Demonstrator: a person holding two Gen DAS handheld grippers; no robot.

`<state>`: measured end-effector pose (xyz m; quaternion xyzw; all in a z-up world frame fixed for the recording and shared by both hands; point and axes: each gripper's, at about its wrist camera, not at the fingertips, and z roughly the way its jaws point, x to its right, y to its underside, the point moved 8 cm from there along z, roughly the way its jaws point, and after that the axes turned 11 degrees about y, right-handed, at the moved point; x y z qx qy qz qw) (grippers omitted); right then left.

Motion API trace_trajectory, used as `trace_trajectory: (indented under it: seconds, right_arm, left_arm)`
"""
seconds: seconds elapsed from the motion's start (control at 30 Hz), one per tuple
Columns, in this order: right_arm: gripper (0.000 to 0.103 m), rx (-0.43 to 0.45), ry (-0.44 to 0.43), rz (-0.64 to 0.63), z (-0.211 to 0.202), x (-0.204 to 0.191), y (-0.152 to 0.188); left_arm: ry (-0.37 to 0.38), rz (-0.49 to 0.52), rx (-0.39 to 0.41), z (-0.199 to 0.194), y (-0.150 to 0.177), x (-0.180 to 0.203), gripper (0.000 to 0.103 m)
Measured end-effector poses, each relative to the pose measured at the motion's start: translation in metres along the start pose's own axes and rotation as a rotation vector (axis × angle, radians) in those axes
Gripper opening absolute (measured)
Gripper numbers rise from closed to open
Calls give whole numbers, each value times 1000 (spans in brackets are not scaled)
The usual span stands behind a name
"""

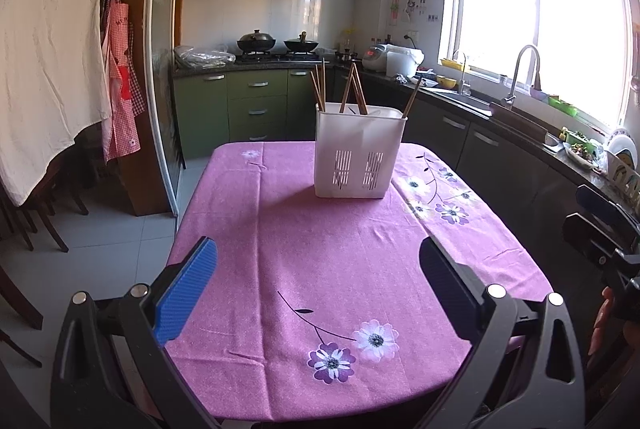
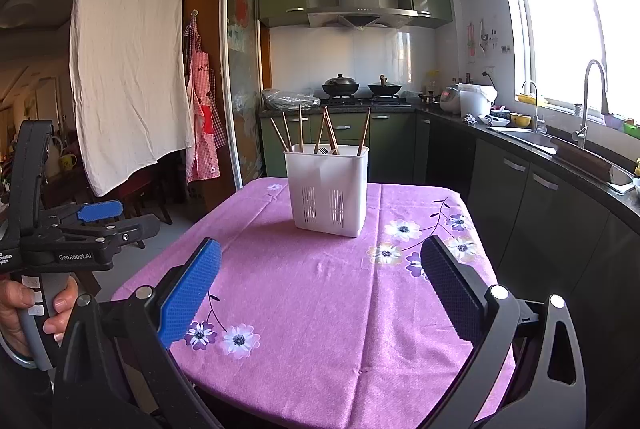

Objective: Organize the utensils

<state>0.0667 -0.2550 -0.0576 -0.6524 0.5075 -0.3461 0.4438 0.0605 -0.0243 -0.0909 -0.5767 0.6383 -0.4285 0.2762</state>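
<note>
While the white utensil caddy [image 1: 360, 153] stands upright on the far half of the table, every utensil visible is already inside it. Wooden chopsticks [image 1: 320, 85] lean out of the top in several loose groups: some at the left side, a crossed pair near the middle, one at the right corner. From the right wrist view, fork tines [image 2: 323, 150] show just above the rim among the sticks. Whether the caddy is divided into compartments cannot be told from the outside; only the slotted vents low on its front wall are plain.

Around the caddy, the pink floral tablecloth [image 1: 320, 261] carries no loose utensils anywhere in either view.

Judgement on progress: collection appears complete or nearly so. What may remain is sorting, since the chopsticks are scattered across the caddy rather than gathered together.

Nearest the viewer, the left gripper [image 1: 318, 281] is released, its blue pads wide apart and holding nothing, above the near edge of the table. The right gripper [image 2: 320, 285] is likewise spread and empty, well short of the caddy. A hand [image 2: 24, 313] grips the left tool's handle.
</note>
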Motion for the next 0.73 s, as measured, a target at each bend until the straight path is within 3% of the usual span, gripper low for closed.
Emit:
trace_trajectory:
  seconds: [0.73]
  right_arm:
    - [98,-46,-2,-6,19,-3,10]
  left_arm:
    - [-53,2,-61,31,8,-20,96]
